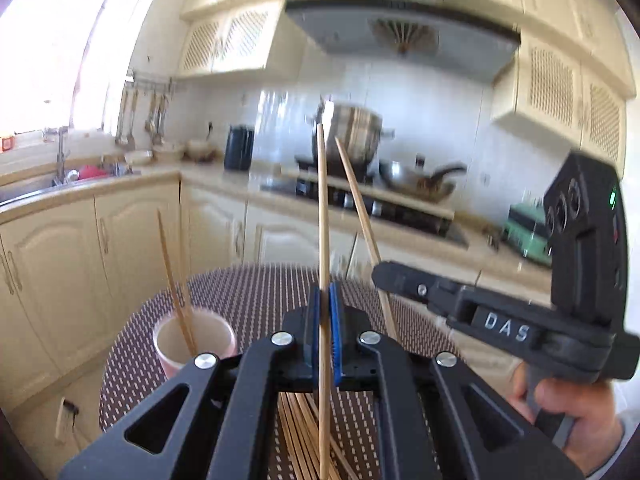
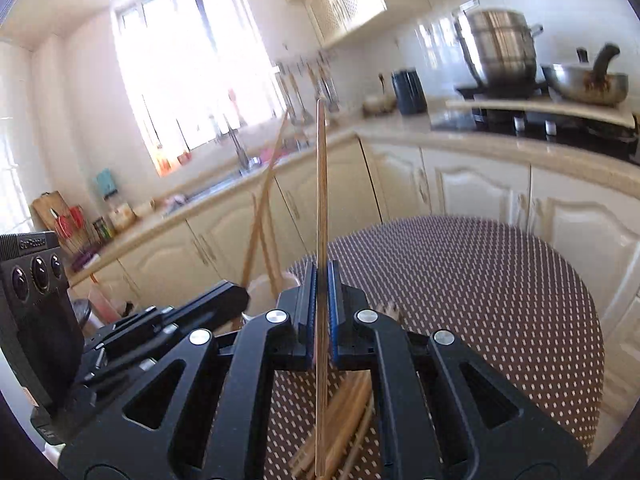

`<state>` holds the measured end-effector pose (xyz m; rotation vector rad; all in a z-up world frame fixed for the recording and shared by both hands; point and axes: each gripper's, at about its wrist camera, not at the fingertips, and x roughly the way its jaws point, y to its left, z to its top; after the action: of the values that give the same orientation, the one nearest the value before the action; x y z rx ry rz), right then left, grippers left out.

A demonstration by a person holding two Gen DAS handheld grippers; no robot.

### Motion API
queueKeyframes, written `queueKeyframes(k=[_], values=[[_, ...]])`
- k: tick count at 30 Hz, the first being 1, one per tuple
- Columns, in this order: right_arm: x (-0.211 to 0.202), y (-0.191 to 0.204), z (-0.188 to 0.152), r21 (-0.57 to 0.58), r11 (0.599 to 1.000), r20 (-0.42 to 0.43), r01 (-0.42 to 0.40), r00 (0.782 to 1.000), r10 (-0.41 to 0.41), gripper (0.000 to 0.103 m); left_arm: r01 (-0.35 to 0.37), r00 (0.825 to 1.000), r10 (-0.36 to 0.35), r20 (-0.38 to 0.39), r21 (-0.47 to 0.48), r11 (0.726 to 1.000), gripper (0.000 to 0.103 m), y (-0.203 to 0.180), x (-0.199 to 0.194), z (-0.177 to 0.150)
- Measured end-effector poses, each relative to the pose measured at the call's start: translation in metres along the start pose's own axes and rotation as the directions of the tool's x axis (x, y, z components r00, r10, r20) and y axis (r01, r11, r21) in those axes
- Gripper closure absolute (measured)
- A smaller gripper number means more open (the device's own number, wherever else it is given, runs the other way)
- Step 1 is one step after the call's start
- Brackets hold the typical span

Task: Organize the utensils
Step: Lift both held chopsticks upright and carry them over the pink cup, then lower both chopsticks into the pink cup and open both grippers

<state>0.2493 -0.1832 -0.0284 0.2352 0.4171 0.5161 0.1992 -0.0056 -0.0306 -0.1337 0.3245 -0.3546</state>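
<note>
Left tongs (image 1: pixel 325 334): clamped on upright pale wooden chopstick (image 1: pixel 323 240).
Right tongs (image 2: pixel 320 312): clamped on second wooden chopstick (image 2: pixel 321 208).

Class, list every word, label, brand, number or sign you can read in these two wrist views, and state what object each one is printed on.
"DAS": raised white letters on the body of the right gripper, seen in the left wrist view.
Embossed wording on top of the left gripper camera housing, in the right wrist view: too blurred to read.
Bottles and packets on the counter by the window: labels too small to read.
No other text shows.
</note>
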Motion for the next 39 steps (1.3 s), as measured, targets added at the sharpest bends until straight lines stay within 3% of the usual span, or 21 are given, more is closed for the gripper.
queueKeyframes(k=[5, 9, 15, 23, 39], values=[[0.009, 0.014, 0.009, -0.01, 1.0, 0.068, -0.023, 0.997, 0.023, 0.097, -0.009, 0.992, 0.012, 0.123, -0.029, 1.0, 0.098, 0.022, -0.01, 0.016], [0.022, 0.028, 0.013, -0.031, 0.999, 0.105, -0.036, 0.994, 0.039, 0.097, -0.022, 0.976, 0.029, 0.215, -0.037, 0.999, 0.098, 0.04, -0.013, 0.022], [0.052, 0.044, 0.017, -0.062, 0.996, 0.184, -0.061, 0.98, 0.072, 0.097, -0.05, 0.957, 0.064, 0.284, -0.057, 0.997, 0.098, 0.07, -0.005, 0.026], [0.093, 0.045, 0.023, -0.048, 0.997, 0.246, -0.067, 0.966, 0.077, 0.097, -0.07, 0.951, 0.101, 0.291, -0.112, 0.991, 0.098, 0.106, 0.033, 0.016], [0.127, 0.031, 0.001, -0.054, 0.998, 0.224, -0.045, 0.973, 0.056, 0.097, -0.092, 0.966, 0.121, 0.229, -0.131, 0.987, 0.098, 0.122, 0.074, -0.022]])
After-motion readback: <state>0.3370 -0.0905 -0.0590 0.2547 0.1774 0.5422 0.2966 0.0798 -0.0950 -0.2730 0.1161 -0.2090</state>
